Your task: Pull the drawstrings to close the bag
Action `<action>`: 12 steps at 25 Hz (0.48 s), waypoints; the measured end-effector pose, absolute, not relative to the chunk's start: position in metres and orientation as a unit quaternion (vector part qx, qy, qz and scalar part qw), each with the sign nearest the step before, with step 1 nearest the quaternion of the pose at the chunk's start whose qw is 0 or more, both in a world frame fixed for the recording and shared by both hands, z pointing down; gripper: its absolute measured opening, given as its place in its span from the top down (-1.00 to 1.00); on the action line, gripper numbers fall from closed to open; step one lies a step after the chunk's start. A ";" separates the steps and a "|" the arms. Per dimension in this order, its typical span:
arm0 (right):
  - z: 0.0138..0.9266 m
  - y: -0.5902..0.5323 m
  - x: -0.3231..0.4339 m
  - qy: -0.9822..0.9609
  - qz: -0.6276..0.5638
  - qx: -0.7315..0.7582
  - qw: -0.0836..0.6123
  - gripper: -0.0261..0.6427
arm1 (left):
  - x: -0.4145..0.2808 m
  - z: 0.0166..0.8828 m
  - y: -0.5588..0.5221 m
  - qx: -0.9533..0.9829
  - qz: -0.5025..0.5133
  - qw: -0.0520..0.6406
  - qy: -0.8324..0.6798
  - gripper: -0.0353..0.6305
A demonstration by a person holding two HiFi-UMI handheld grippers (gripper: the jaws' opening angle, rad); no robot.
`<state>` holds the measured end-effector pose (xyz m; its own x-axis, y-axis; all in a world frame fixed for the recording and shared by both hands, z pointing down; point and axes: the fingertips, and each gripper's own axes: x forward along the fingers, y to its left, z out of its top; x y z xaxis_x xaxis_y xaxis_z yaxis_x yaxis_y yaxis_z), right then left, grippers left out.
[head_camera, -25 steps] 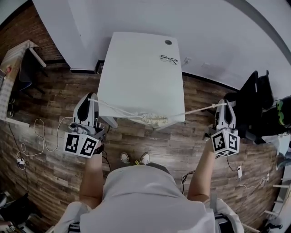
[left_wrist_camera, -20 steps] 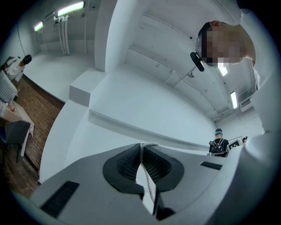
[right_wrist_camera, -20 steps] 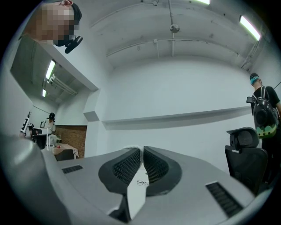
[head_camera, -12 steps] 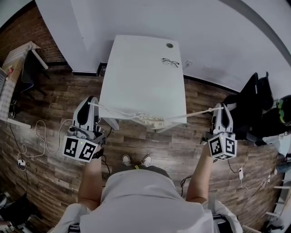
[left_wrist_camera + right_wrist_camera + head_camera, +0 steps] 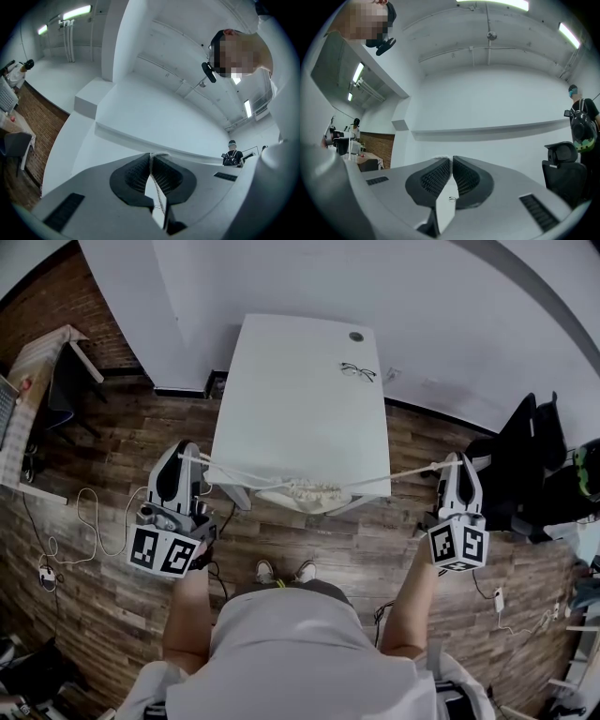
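Drawstrings of pale cord run in one tight line from the left tool through the small cream cloth bag to the right tool. The bag lies at the near edge of the white square counter, and part of it seems to hang over that edge. Each tool is closed narrow on its end of the cord. In the left gripper view the string passes between the ribbed dark pads. In the right gripper view the pads stand together as well, but the cord there is hard to make out. Compared with one second before, both tools have carried their ends a little further, the cords look straighter, and the bag has come nearer to the person, with its mouth bunched into folds. The closing is therefore probably almost done. More pulling would likely slide the light bag off the counter instead of tightening it. A pair of thin-framed glasses rests well apart at the far side
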<state>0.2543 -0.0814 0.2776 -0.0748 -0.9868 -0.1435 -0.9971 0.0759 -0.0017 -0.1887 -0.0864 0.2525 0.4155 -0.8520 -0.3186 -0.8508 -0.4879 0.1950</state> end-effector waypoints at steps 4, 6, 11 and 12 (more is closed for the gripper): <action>0.275 -0.086 0.250 0.732 0.051 -0.677 0.057 0.79 | -0.195 0.251 -0.089 0.839 -0.192 -0.002 -0.509 0.83; 0.272 -0.087 0.249 0.732 0.054 -0.677 0.059 0.79 | -0.198 0.250 -0.090 0.838 -0.194 -0.002 -0.510 0.83; 0.269 -0.093 0.250 0.732 0.060 -0.676 0.056 0.79 | -0.196 0.247 -0.095 0.837 -0.200 -0.003 -0.509 0.83; 0.268 -0.094 0.251 0.732 0.061 -0.676 0.055 0.79 | -0.196 0.246 -0.096 0.837 -0.202 -0.002 -0.509 0.83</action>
<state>0.2508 -0.0941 0.2681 -0.0802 -0.9835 -0.1624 -0.9968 0.0788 0.0148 -0.1957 -0.0965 0.2460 0.4006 -0.8509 -0.3397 -0.8529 -0.4818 0.2011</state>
